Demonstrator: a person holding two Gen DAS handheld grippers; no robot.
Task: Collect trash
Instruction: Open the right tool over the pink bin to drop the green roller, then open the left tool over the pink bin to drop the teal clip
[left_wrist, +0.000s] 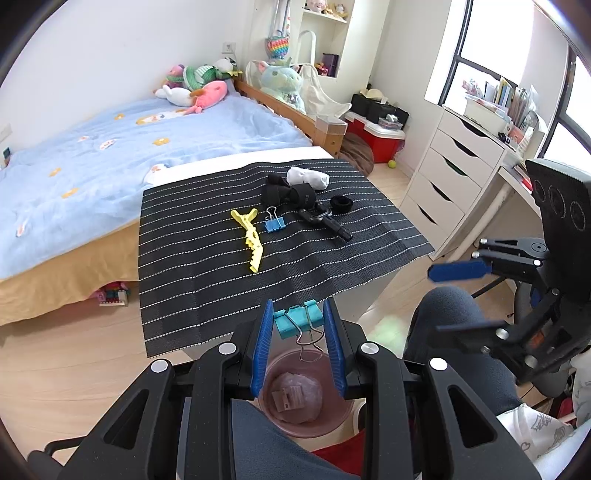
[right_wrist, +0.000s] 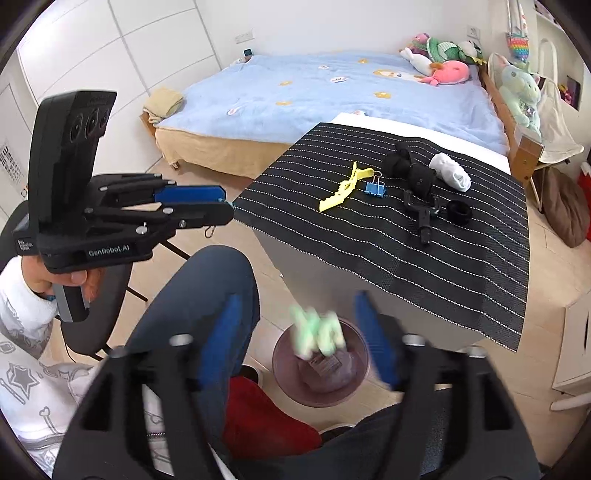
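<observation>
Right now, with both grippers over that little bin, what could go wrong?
1. The green item is loose between the open right gripper fingers, blurred above the bin; it might bounce off the rim onto the floor.
2. The left gripper pinches the teal clip near the mat's edge, above the bin's rim rather than its middle; released there, it may miss.
3. The person's knee sits close by; a nudge could tip the bin.

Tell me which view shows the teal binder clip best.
Left wrist view: the teal binder clip sits sharp and close, clamped in the left claw above the pink bin. The right wrist view shows only a teal sliver of it at that claw's tip.
</observation>
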